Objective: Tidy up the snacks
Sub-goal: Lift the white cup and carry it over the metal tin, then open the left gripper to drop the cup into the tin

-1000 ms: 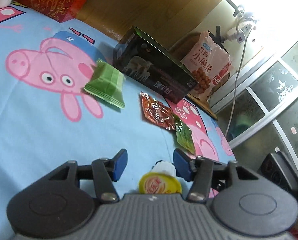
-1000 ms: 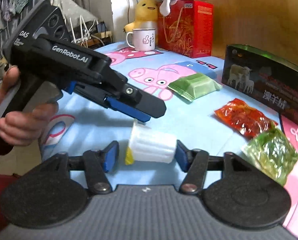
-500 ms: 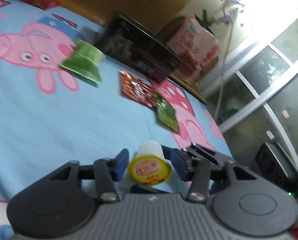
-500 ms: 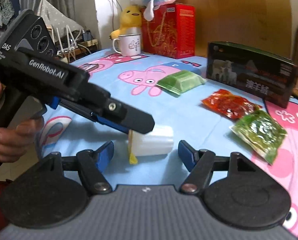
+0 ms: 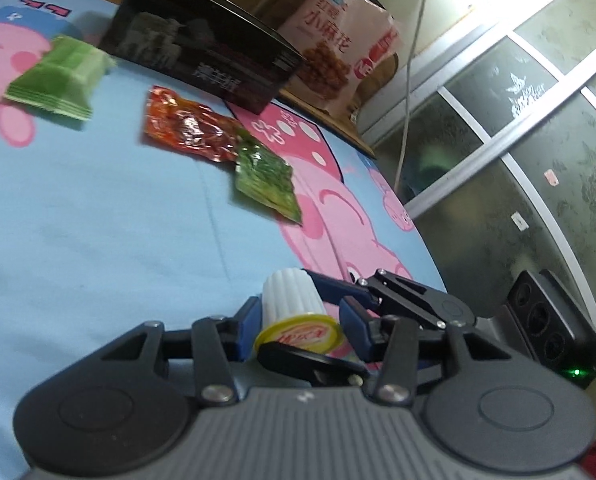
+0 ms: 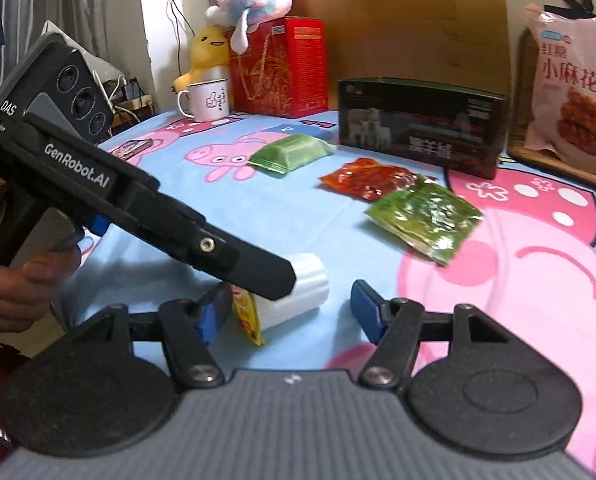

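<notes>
White ribbed cup [image 6: 305, 288], half hidden behind left tongs [image 6: 286, 280], seemingly gripped.

I see a sky-blue sheet [image 6: 170, 208] printed with pink cartoon pigs. On it lie a pale green wrapped snack [image 6: 292, 154], a glossy red-orange packet [image 6: 371, 180] and a mottled green packet [image 6: 425, 216]. The ribbed cup [image 5: 292, 294] is white with a yellow lid. The box [image 6: 421, 126] is black; the snack bag [image 6: 571, 92] pink; the gift box [image 6: 282, 66] red with gold lines; the mug [image 6: 208, 100] white.
</notes>
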Action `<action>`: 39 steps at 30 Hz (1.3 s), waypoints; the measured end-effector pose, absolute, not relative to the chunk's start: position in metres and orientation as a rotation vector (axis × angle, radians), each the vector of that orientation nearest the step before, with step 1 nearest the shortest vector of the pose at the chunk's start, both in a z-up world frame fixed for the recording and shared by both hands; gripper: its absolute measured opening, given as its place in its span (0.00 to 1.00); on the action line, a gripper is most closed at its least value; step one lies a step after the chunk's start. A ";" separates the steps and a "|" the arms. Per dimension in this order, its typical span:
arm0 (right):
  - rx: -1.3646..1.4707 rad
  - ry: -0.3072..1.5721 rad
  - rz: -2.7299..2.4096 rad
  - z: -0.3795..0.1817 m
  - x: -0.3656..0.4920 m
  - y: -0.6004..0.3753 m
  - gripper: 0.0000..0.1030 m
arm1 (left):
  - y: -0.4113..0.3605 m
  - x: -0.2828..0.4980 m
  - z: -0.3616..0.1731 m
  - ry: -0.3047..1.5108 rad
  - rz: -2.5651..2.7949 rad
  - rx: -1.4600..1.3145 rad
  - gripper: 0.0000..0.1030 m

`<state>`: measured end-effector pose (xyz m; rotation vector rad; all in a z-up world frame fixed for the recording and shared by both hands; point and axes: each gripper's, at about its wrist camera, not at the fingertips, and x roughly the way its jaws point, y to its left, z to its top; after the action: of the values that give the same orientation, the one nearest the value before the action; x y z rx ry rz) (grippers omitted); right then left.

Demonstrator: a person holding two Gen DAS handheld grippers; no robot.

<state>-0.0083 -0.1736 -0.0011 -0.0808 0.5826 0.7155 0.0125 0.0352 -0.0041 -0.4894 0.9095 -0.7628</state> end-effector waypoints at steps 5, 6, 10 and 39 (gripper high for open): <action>-0.056 0.584 0.713 -0.001 -0.009 -0.183 0.52 | 0.025 0.017 -0.002 0.918 -0.778 -0.485 0.42; -0.048 0.581 0.709 0.000 -0.007 -0.184 0.52 | 0.025 0.018 -0.001 0.913 -0.778 -0.485 0.41; -0.041 0.534 0.701 0.007 -0.004 -0.186 0.52 | 0.027 0.022 0.009 0.869 -0.784 -0.506 0.41; -0.360 0.299 0.535 0.046 0.223 -0.159 0.54 | -0.022 0.256 0.080 0.695 -0.574 -0.367 0.42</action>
<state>0.2234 -0.1592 0.0457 -0.3602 0.2995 0.5352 0.2558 -0.0220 0.0804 -0.3669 0.6947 -0.5743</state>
